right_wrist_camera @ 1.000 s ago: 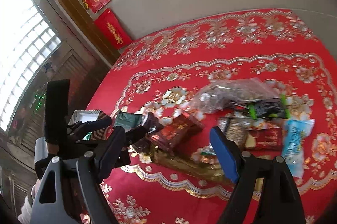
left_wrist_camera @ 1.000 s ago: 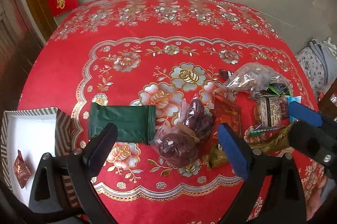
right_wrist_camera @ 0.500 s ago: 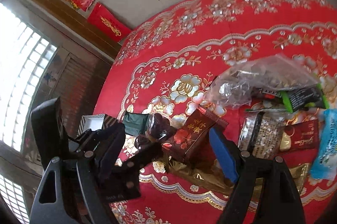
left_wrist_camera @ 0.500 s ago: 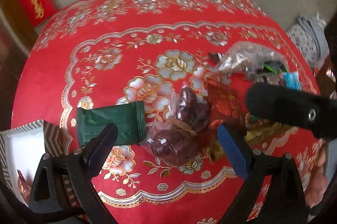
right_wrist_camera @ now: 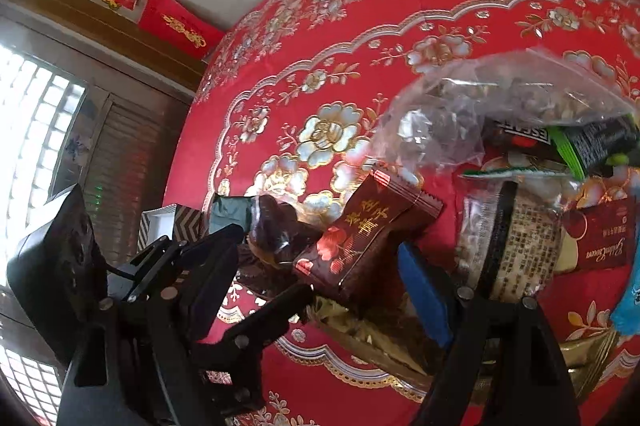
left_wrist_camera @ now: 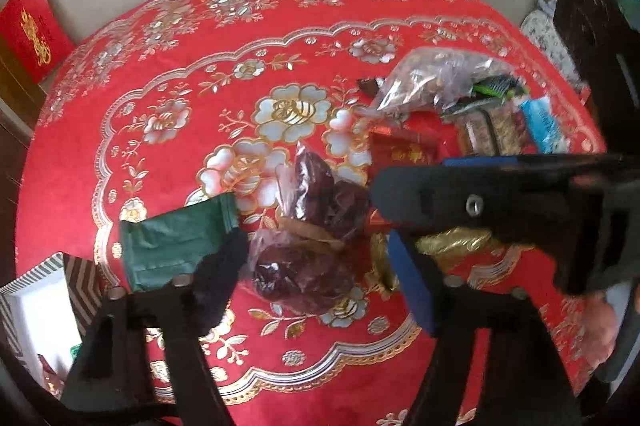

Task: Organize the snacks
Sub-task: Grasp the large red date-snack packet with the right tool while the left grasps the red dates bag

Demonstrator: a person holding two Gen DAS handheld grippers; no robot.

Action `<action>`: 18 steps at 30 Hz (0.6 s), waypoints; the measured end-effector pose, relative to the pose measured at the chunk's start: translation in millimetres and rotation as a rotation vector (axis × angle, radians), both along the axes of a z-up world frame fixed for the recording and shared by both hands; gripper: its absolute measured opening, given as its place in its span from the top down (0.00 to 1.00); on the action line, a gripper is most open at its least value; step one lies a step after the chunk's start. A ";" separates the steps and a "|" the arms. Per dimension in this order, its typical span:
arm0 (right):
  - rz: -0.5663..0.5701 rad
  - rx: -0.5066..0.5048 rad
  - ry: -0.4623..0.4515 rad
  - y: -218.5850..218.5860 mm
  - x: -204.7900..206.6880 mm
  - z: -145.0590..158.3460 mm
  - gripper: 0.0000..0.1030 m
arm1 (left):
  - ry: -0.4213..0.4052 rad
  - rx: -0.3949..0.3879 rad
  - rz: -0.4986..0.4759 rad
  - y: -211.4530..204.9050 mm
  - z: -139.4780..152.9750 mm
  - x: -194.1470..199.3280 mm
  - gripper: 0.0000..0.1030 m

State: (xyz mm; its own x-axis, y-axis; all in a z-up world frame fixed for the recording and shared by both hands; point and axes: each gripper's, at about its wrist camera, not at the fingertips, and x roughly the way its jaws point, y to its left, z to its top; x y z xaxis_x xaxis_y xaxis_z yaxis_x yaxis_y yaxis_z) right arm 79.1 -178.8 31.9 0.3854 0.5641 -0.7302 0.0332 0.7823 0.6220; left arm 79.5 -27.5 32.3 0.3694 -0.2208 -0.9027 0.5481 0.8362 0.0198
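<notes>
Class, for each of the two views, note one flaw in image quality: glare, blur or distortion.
Left wrist view: fisheye bends the red tablecloth rim into a curve, and the right tongs crossing the frame are motion-blurred. Right wrist view: the window at left is blown out white, and the clear bag shows glare.

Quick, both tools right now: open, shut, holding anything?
Left tool: open, empty, straddling the bag of dates.
Right tool: open, empty, around the brown packet.

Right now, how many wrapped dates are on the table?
2. The near date lies beside the green packet; the far date touches it, just beyond, next to the red packet. More may be hidden.
</notes>
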 end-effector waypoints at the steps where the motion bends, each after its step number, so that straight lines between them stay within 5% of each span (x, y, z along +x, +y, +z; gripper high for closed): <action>1: -0.001 -0.014 0.005 0.1 0.9 0.1 0.21 | 0.003 0.022 -0.012 -1.6 -3.0 -1.9 0.49; 18: 0.051 -0.394 -0.034 35.0 14.0 3.4 0.34 | 0.011 -0.043 0.103 22.6 -2.5 -15.6 0.52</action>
State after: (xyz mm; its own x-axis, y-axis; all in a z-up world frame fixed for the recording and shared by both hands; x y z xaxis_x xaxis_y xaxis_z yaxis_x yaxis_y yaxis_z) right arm 93.1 -143.8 35.3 0.3918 0.2626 -0.8818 -0.0269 0.9612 0.2744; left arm 63.9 -4.9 29.9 0.3818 -0.2210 -0.8974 0.4592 0.8880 -0.0233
